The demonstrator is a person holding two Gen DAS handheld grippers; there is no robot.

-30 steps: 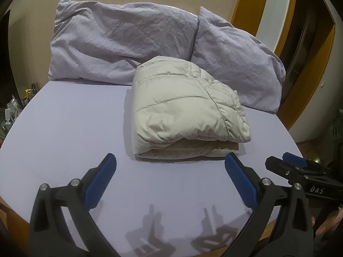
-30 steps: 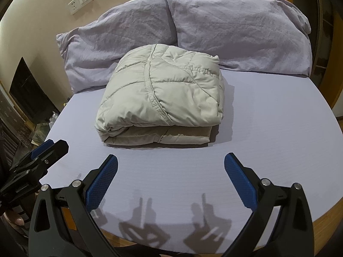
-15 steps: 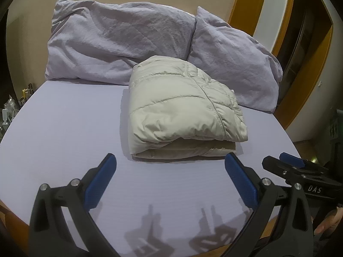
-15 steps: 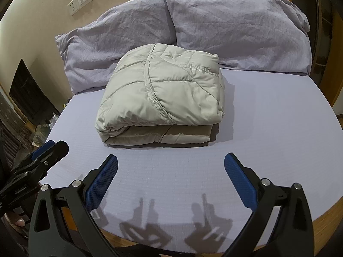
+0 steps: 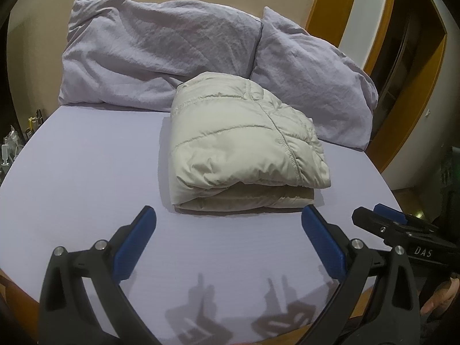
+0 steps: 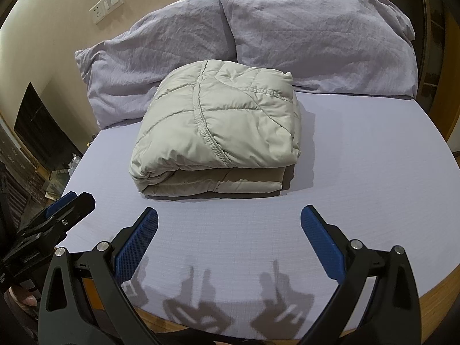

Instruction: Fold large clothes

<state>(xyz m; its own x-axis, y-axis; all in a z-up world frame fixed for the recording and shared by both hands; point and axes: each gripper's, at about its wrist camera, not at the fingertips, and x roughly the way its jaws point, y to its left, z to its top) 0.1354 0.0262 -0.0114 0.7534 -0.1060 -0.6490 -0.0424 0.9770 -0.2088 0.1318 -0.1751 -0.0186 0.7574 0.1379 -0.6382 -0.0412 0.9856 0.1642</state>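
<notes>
Fold looks done, or near enough. The jacket [image 5: 244,149], a pale quilted puffer, sits as one compact squared bundle on the lilac sheet [image 5: 86,172], roughly mid-bed, its far edge just in front of the pillows [image 5: 161,66]. Layers stack evenly at the near edge, top layer rounded over the lower ones, no sleeve or hem hanging loose that I can see. Far side of the bundle is hidden, so cannot confirm it is tidy there.

Left gripper [image 5: 228,235]: fingers spread wide, nothing between them, hovering over bare sheet on the near side of the jacket, not touching it. Right gripper [image 6: 229,231]: same, fingers spread wide, empty, apart from the jacket. Each gripper shows at the edge of the other's view, both near the foot edge of the bed.

What is left, by my read: maybe a last pat or squaring of the bundle, otherwise nothing. No other garment in view waiting to be folded.

Counts:
- jacket: one
- pillows: two, lilac, side by side against the wall, the right one overlapping the left in the right wrist view
- grippers: two, each with two blue pads [image 6: 138,244]
- wall switch plate [image 6: 107,5]: one, seen in the right wrist view
- wooden bed edge [image 6: 448,281]: one, showing under the sheet at the near corner

Dark furniture and small clutter beside the bed, too blurred to count.
</notes>
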